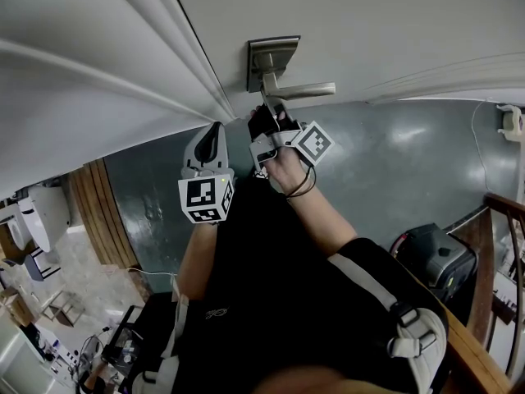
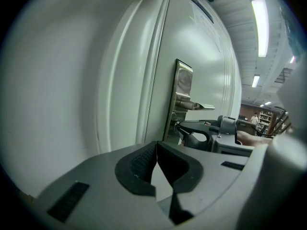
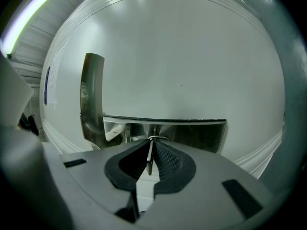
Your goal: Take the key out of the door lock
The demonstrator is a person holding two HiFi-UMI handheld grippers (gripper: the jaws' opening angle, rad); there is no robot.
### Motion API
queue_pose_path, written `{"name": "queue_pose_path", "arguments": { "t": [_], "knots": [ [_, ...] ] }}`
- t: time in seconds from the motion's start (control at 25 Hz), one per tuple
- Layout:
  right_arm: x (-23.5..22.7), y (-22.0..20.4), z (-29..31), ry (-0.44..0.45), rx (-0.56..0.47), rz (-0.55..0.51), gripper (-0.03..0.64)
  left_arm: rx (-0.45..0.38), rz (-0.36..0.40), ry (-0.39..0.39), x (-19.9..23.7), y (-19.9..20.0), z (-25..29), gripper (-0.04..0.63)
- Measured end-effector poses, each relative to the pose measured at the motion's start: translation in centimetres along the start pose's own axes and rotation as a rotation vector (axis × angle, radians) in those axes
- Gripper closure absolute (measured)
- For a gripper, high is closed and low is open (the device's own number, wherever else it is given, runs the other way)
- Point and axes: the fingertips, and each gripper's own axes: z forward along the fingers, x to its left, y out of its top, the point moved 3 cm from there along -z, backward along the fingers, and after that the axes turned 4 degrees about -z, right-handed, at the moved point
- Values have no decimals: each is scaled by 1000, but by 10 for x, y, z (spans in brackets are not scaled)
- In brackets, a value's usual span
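Note:
The white door (image 1: 369, 23) carries a metal lock plate (image 1: 271, 60) with a lever handle (image 1: 302, 90). My right gripper (image 1: 276, 110) points straight at the plate below the lever, shut on the key. In the right gripper view the thin key (image 3: 149, 158) stands edge-on between the pads (image 3: 165, 159), with its wire ring (image 3: 159, 139) just ahead against the plate (image 3: 192, 134). The lever (image 3: 91, 97) rises at the left. My left gripper (image 1: 215, 131) hangs to the left of the lock, shut and empty (image 2: 156, 163). From it I see the plate (image 2: 183, 80), the lever (image 2: 197, 107) and the right gripper (image 2: 194, 137).
The door frame mouldings (image 1: 164, 64) run to the left of the lock. A grey-green floor (image 1: 394, 171) lies below. A black machine (image 1: 435, 261) and a wooden rail (image 1: 500, 212) stand at the right, and cluttered shelves (image 1: 41, 220) at the lower left.

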Motion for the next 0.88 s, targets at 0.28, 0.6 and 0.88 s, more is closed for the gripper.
{"name": "queue_pose_path", "arguments": {
  "t": [0.28, 0.6, 0.88],
  "knots": [
    [-8, 0, 1, 2, -32, 111, 586, -1, 5, -8, -2, -2, 3, 572],
    [-4, -3, -1, -13, -26, 113, 588, -1, -2, 2, 0, -3, -4, 572],
    [-6, -2, -3, -7, -32, 85, 589, -3, 4, 7, 4, 0, -6, 572]
  ]
}}
